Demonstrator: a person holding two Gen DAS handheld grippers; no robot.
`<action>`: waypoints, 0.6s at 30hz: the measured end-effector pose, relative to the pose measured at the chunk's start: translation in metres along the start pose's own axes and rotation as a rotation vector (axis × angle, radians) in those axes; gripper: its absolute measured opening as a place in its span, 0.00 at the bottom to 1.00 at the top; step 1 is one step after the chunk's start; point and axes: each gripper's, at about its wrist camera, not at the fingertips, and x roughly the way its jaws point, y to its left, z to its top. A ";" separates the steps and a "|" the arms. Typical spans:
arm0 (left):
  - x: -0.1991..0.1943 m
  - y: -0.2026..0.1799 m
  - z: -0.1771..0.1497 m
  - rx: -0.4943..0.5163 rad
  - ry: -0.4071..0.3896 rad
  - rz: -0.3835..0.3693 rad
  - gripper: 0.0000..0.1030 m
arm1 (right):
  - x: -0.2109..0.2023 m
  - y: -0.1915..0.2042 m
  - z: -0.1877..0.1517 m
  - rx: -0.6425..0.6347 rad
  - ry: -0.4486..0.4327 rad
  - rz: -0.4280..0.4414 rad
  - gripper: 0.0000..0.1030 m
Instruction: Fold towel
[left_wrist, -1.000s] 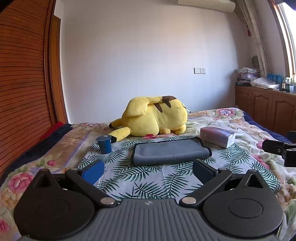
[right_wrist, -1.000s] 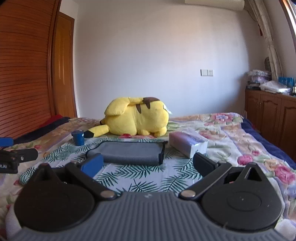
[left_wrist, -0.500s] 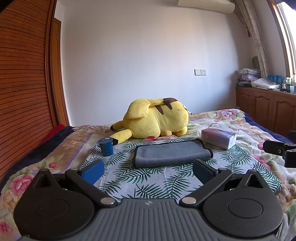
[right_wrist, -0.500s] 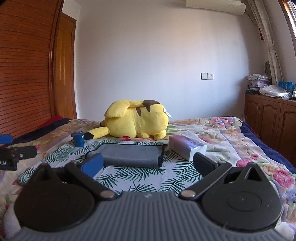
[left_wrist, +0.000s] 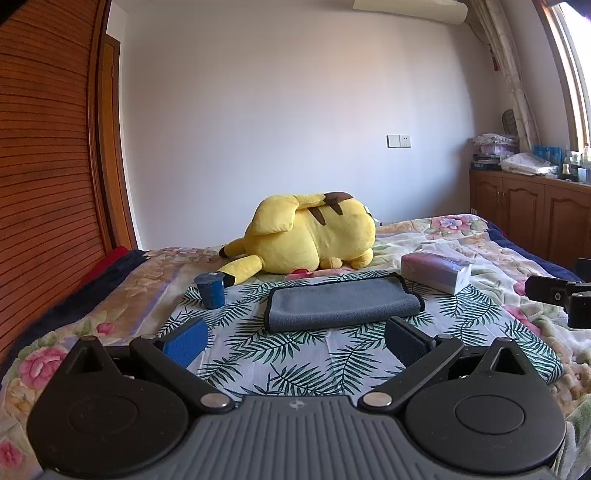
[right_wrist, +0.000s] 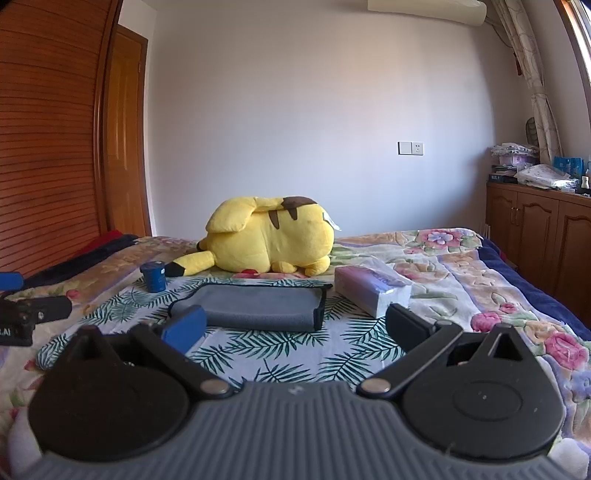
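Left wrist view: the left gripper (left_wrist: 294, 338) fills the bottom of the frame, fingers spread wide, nothing between them. One blue pad (left_wrist: 185, 341) sits at lower left, the other pad at lower right. Both hang short of the towel (left_wrist: 341, 303), not touching it.

The towel is grey with a dark edge, already folded into a flat oblong. It lies in the centre of the frame on a leaf-print cloth (left_wrist: 295, 365), which is spread over a flowered bedspread (left_wrist: 66, 332).

Around the towel:
- a small blue cup (left_wrist: 210, 290), upright, left of the towel and apart from it
- a tissue pack (left_wrist: 436, 271) to the right, just beside the towel's far right corner
- a yellow plush toy (left_wrist: 310, 236) lying on its side behind the towel, centre of frame

The right gripper shows at the right edge of this view as a dark bar — its state cannot be read from here.

Right wrist view: the right gripper (right_wrist: 295, 328) fills the bottom of the frame, fingers also wide apart and holding nothing. The towel (right_wrist: 255, 308) lies just beyond the left blue pad (right_wrist: 184, 328) in the picture, centre-left. The cup (right_wrist: 154, 276), plush toy (right_wrist: 269, 236) and tissue pack (right_wrist: 371, 290) appear in the same arrangement.

Background — wooden cabinets (right_wrist: 539, 229) at right, a wall switch (right_wrist: 410, 148) right of centre.
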 end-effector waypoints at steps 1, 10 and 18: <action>0.000 0.000 0.000 0.001 0.000 0.000 1.00 | 0.000 0.000 0.000 -0.001 0.000 0.000 1.00; 0.000 0.001 0.000 0.000 0.000 0.001 1.00 | 0.000 -0.001 0.000 -0.001 -0.001 -0.002 1.00; 0.000 0.001 0.000 0.000 0.000 0.001 1.00 | 0.000 -0.002 0.001 -0.003 0.000 -0.005 1.00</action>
